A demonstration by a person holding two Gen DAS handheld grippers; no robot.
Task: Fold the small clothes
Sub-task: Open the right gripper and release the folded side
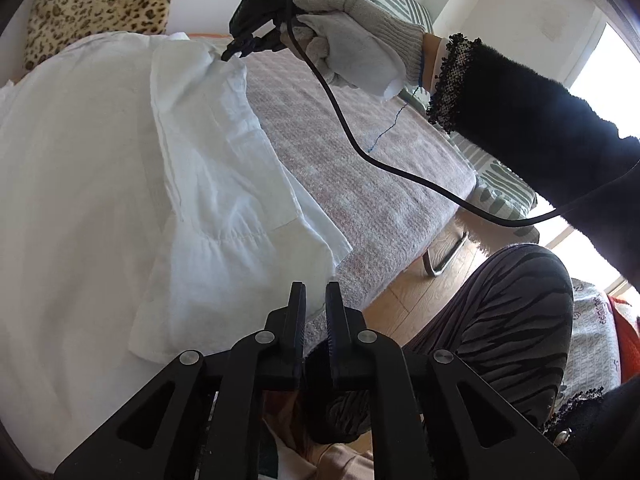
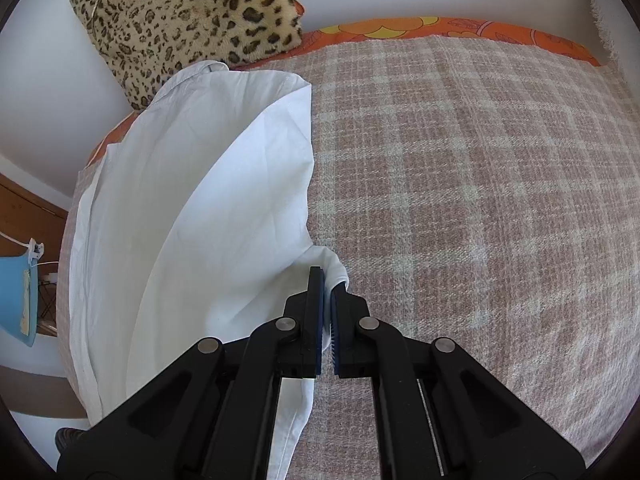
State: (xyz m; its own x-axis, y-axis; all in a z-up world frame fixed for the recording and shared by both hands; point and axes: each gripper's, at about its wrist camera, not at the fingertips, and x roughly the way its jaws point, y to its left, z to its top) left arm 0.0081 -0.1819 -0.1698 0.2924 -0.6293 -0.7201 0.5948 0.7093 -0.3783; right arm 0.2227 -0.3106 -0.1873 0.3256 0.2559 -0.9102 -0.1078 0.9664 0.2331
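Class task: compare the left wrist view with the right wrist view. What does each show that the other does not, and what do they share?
Only the left wrist view shows the gloved hand, its black cable, the wooden floor and the left gripper, nearly closed on nothing.

Only the right wrist view shows the right gripper up close, shut on a corner of the white garment, and an orange floral sheet.

Both show the white garment, the checked blanket under it and the leopard-print cushion.

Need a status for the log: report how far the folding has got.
Done: one layer of the white garment already lies folded over. In hand: the right gripper pinches its edge above the plaid blanket; the left gripper holds nothing. Left: remaining folds.
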